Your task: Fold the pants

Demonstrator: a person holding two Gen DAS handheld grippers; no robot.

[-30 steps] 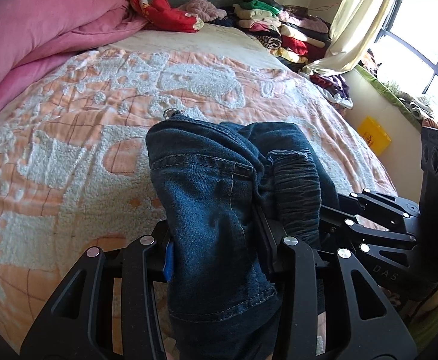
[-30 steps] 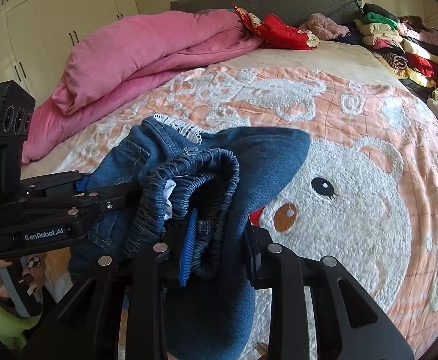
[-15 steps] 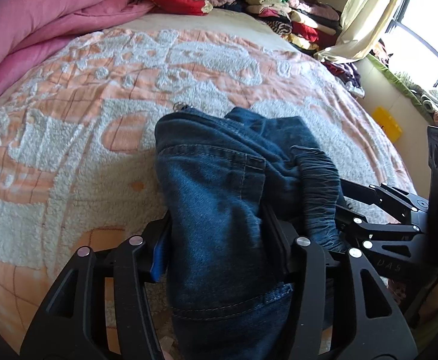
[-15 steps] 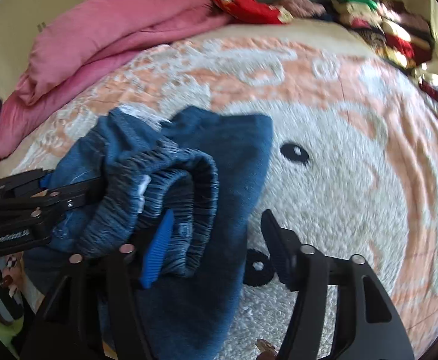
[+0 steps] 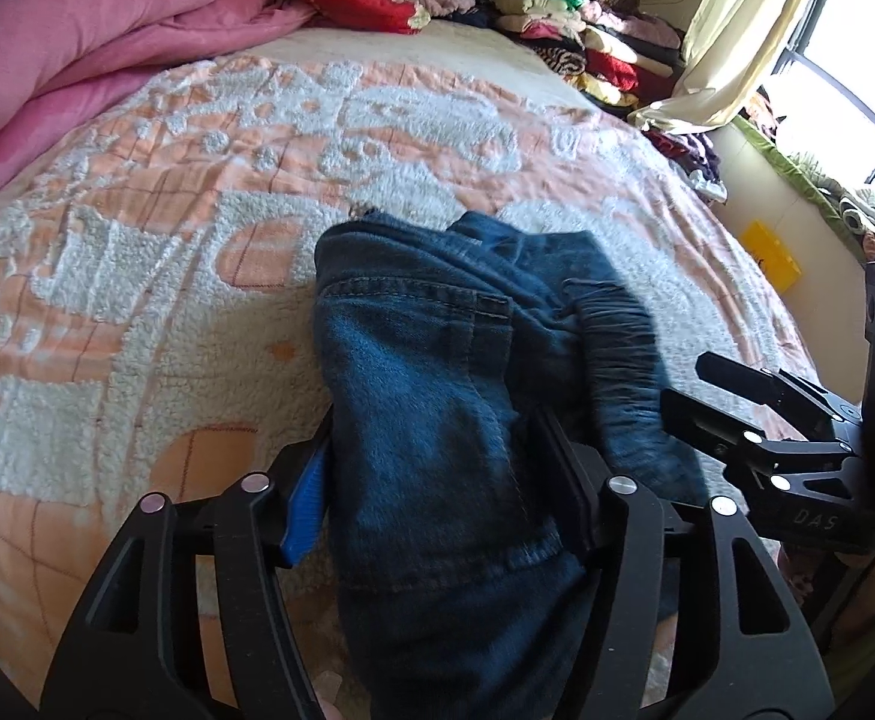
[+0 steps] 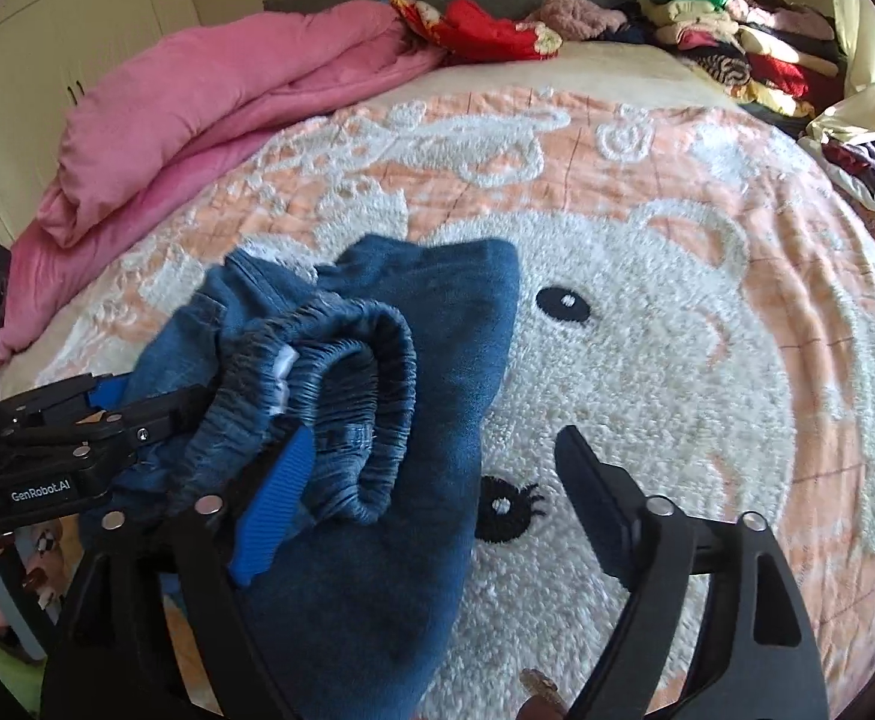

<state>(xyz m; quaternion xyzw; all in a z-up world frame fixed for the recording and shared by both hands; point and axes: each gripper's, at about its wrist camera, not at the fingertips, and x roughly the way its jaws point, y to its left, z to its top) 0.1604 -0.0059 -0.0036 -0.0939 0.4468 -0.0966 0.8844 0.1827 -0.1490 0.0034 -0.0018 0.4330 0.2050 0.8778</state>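
On the bed point(image 6: 707, 360), both grippers' fingers point(image 6: 275, 492) just opened around jeans point(image 6: 377, 540).

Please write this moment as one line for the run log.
task: fold pants | jeans: bunched on bed blanket | left claw: opening, jeans between | right claw: opening, released

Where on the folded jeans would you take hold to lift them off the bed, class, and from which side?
Grip the jeans at the rolled elastic waistband, coming from the near side, along the bedspread. That thick ridge stands proud of the flat layers and faces the right gripper, whose jaws have just been opening and stand wide enough to take it.
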